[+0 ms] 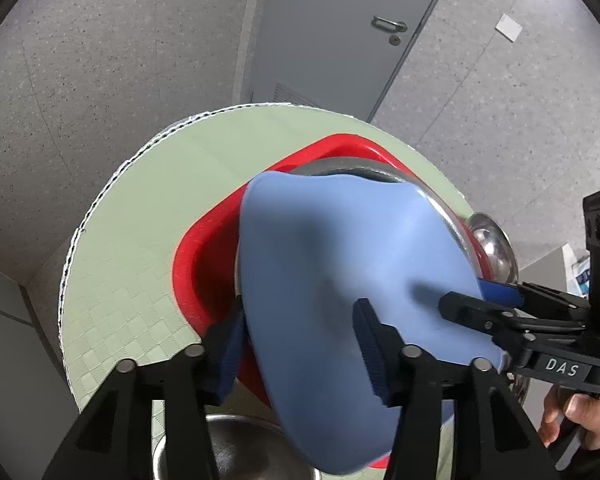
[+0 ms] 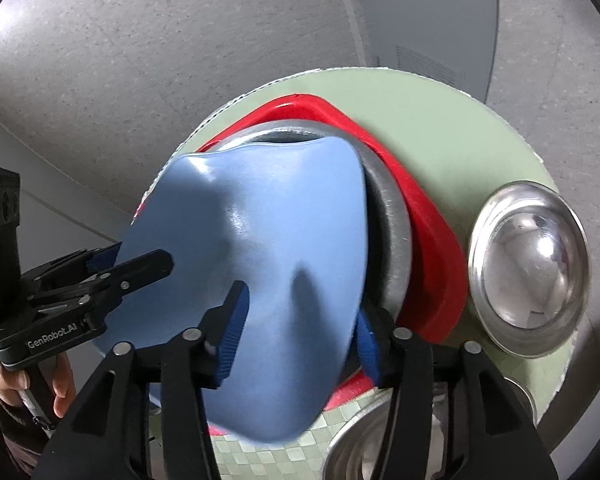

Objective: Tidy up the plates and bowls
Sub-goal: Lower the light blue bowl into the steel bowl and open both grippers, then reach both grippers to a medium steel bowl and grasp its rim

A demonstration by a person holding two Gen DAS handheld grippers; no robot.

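Observation:
A light blue plate (image 1: 340,264) is held between both grippers, above a steel plate (image 1: 352,168) that lies in a red tray (image 1: 204,248). My left gripper (image 1: 300,348) is shut on the blue plate's near edge. My right gripper (image 2: 296,336) is shut on the plate's other edge. It also shows in the left wrist view (image 1: 484,304), clamped on the plate's right rim. The left gripper shows in the right wrist view (image 2: 136,264) on the plate's left rim. The blue plate (image 2: 268,260) covers most of the steel plate (image 2: 392,216) and red tray (image 2: 428,240).
A round pale green table (image 1: 132,240) bears everything. An upturned steel bowl (image 2: 528,272) stands on it right of the tray. Another steel bowl (image 1: 236,448) lies at the near edge. A grey door (image 1: 340,32) and speckled floor lie beyond.

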